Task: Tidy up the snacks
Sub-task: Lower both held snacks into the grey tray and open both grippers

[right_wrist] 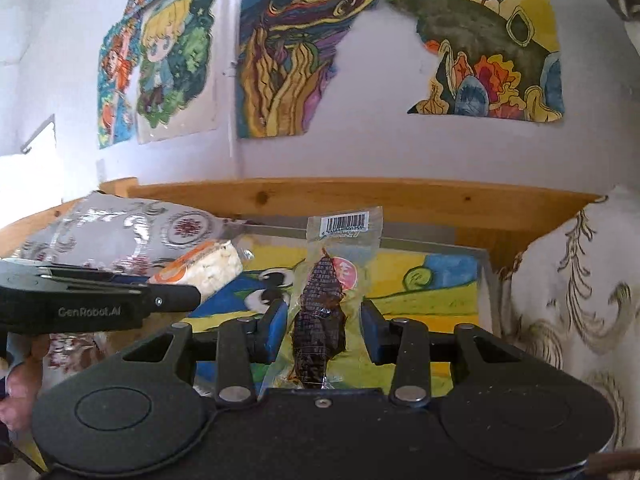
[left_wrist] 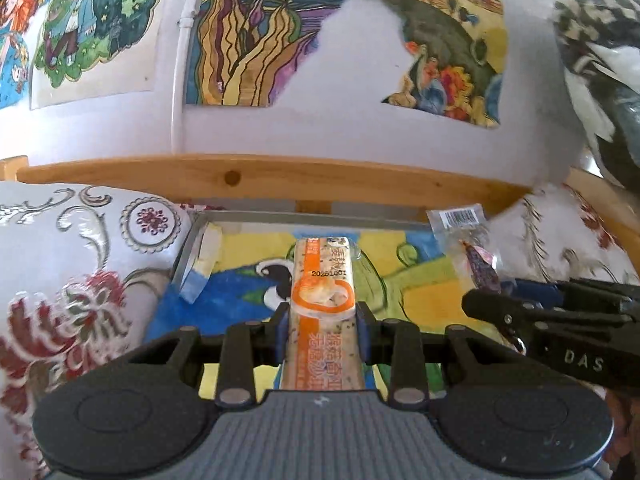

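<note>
On the far wall hang coloured drawings: a cartoon child poster (left_wrist: 94,20) at the left, a swirling painting (left_wrist: 256,32) in the middle, a torn landscape sheet (left_wrist: 448,44) to the right. Below runs a wooden rail (left_wrist: 280,178). A floral cushion (left_wrist: 72,264) lies left, another patterned cushion (right_wrist: 568,292) right. Between them sits the surface, a framed parrot painting (left_wrist: 240,276). The left gripper (left_wrist: 322,330) is clamped on an orange-and-white snack bar (left_wrist: 322,292), held above the painting. The right gripper (right_wrist: 324,330) has its blue pads just beside a clear packet of dark dried meat (right_wrist: 320,308); whether they pinch it I cannot tell.
</note>
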Tool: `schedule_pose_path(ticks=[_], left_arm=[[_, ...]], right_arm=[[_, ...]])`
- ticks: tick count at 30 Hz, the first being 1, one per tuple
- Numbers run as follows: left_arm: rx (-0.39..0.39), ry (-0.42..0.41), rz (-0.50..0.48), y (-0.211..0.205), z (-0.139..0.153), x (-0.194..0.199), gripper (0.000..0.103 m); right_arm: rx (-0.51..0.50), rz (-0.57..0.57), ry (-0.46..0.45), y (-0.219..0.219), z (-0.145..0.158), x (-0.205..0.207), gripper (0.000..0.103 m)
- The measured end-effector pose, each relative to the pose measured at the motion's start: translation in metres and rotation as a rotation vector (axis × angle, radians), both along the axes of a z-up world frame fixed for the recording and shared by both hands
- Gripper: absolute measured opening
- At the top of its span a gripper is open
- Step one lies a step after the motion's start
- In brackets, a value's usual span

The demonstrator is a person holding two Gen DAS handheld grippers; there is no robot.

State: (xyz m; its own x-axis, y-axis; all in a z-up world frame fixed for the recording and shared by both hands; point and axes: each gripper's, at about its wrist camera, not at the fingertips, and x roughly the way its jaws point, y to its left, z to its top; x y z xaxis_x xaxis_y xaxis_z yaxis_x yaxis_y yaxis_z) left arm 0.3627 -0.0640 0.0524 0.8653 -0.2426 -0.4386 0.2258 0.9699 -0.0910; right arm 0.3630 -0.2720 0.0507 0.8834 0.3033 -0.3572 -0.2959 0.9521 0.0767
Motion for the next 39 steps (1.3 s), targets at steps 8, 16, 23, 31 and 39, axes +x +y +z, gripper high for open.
schedule_pose_path(ticks=[8,16,23,31,39], left_arm=[[-0.031,0.045,0.033,-0.008,-0.023,0.043,0.036],[-0.015,0.086,0.024,-0.017,-0.038,0.059,0.036],[-0.033,0.115,0.034,-0.015,-0.045,0.067,0.036],[-0.032,0.113,0.037,-0.015,-0.046,0.068,0.036],[-0.074,0.105,0.037,-0.009,-0.043,0.063,0.049]], right_arm=[[-0.052,-0.018,0.049,-0.001,-0.022,0.035,0.042],[-0.082,-0.021,0.097,0.001,-0.041,0.056,0.042],[-0.085,-0.021,0.128,0.003,-0.052,0.064,0.042],[-0.072,-0.034,0.16,0.001,-0.058,0.068,0.043],[-0.051,-0.063,0.16,-0.001,-0.057,0.065,0.071]])
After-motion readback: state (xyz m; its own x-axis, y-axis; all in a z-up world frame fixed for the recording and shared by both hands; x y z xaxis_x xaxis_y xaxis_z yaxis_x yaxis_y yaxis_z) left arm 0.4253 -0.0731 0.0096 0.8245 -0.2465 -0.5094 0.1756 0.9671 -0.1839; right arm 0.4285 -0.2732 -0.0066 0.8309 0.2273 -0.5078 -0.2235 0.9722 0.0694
